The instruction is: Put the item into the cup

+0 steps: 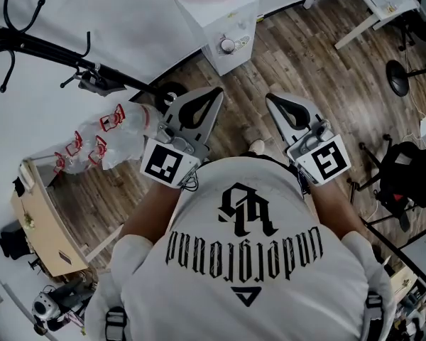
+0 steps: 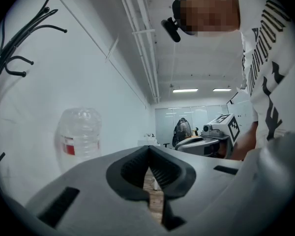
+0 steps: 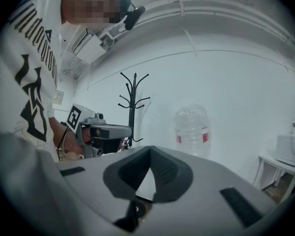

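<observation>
No cup and no item for it show in any view. In the head view I hold both grippers up in front of my chest, pointing away over the wooden floor. My left gripper is shut, its fingertips touching with nothing between them, as its own view also shows. My right gripper is shut and empty as well. Each gripper appears in the other's view: the right gripper and the left gripper.
A pack of clear water bottles with red labels lies on the floor at the left, seen as a bottle. A black coat rack, a white cabinet, a wooden box and a black chair stand around.
</observation>
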Demonstrator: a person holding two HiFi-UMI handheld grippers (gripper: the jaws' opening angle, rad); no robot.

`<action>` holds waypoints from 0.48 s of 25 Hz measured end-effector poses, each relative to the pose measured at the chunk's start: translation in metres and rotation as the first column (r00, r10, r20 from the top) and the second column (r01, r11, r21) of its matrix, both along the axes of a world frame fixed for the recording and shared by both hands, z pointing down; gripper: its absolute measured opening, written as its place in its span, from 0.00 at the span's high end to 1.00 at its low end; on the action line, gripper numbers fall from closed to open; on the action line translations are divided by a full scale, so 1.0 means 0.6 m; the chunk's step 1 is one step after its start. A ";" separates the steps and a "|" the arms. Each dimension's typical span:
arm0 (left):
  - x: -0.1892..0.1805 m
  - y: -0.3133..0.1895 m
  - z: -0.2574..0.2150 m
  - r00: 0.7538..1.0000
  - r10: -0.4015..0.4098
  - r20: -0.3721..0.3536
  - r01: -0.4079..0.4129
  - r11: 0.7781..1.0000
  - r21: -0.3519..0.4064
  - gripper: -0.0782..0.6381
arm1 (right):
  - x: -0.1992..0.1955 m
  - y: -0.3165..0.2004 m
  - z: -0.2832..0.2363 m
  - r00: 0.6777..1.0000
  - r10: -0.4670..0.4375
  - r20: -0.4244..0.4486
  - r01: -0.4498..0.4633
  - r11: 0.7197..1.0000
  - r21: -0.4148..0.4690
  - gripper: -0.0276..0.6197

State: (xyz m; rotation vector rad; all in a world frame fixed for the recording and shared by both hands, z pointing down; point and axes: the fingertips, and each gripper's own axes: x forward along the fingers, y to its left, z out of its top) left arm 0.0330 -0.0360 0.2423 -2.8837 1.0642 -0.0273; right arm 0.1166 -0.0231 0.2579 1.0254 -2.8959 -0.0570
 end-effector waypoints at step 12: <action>-0.217 0.088 0.013 0.997 0.072 -0.009 -0.073 0.997 -0.021 0.88 | -0.184 0.090 -0.007 0.993 0.113 0.017 -0.113 0.994 0.007 0.95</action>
